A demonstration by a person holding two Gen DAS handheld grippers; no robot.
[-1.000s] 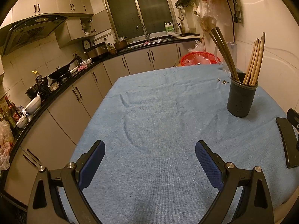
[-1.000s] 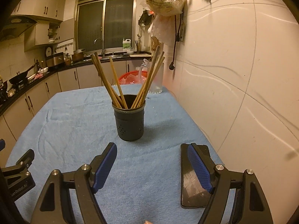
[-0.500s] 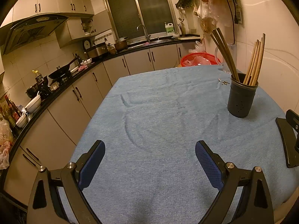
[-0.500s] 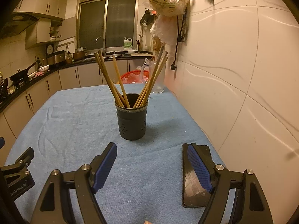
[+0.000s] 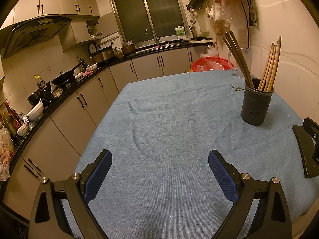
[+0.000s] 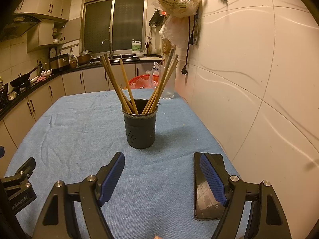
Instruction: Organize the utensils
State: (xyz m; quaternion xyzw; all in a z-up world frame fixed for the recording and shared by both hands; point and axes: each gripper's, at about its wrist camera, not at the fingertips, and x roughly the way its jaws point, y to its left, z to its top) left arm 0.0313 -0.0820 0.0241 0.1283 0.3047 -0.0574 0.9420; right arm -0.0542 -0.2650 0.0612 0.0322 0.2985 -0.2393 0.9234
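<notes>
- Nothing has changed over the last second: both tools hover in the same places, and the chopsticks and holder are unmoved.
- The left tool (image 5: pixel 159 171) and right tool (image 6: pixel 162 171) have their blue pads wide apart, holding nothing.
- The long wooden chopsticks (image 6: pixel 127 85) stand fanned in the dark perforated cylindrical holder (image 6: pixel 140 129) on the blue-clothed surface (image 5: pixel 169 119).
- No loose utensil shows; the sorting looks finished.

A matt blue cloth (image 6: pixel 79 131) with a fine woven texture covers the table, rumpled in shallow creases. The dark holder (image 6: pixel 141 130) looks like matt plastic pierced with small holes, and the chopsticks (image 6: pixel 127 85) in it look like pale wood. The phone (image 6: pixel 207 197) has a glossy black face, and the grippers' blue pads (image 5: pixel 222 176) are rough and dimpled against smooth black plastic arms with shiny metal rivets.
</notes>
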